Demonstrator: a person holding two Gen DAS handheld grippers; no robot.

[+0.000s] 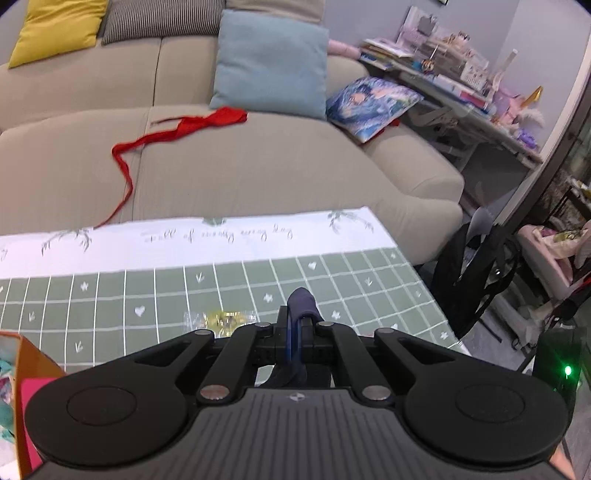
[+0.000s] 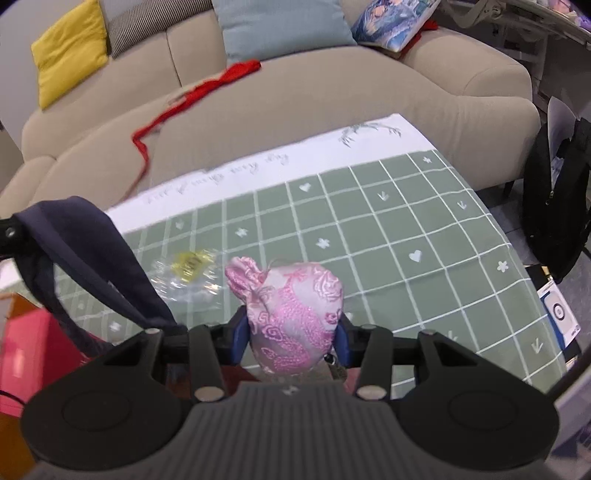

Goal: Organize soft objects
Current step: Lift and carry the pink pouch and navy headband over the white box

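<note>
My left gripper (image 1: pixel 300 325) is shut on a dark navy cloth strap (image 1: pixel 301 306), held above the green checked tablecloth (image 1: pixel 147 291). In the right wrist view the same navy cloth (image 2: pixel 92 251) hangs in a loop from the left gripper at the left edge. My right gripper (image 2: pixel 291 332) is shut on a pink embroidered pouch (image 2: pixel 295 310), its blue pads pressing on both sides, held above the tablecloth (image 2: pixel 406 221). A clear plastic wrapper with a yellow label (image 2: pixel 188 273) lies flat on the cloth, seen too as the wrapper (image 1: pixel 221 319) just ahead of the left gripper.
A beige sofa (image 1: pixel 258 166) stands behind the table with a yellow cushion (image 1: pixel 55 29), a light blue cushion (image 1: pixel 269 62), a printed cushion (image 1: pixel 369 99) and a red ribbon (image 1: pixel 177 129). An orange and pink box (image 1: pixel 29 387) sits at lower left. A black bag (image 1: pixel 476 277) and cluttered desk (image 1: pixel 443 81) are right.
</note>
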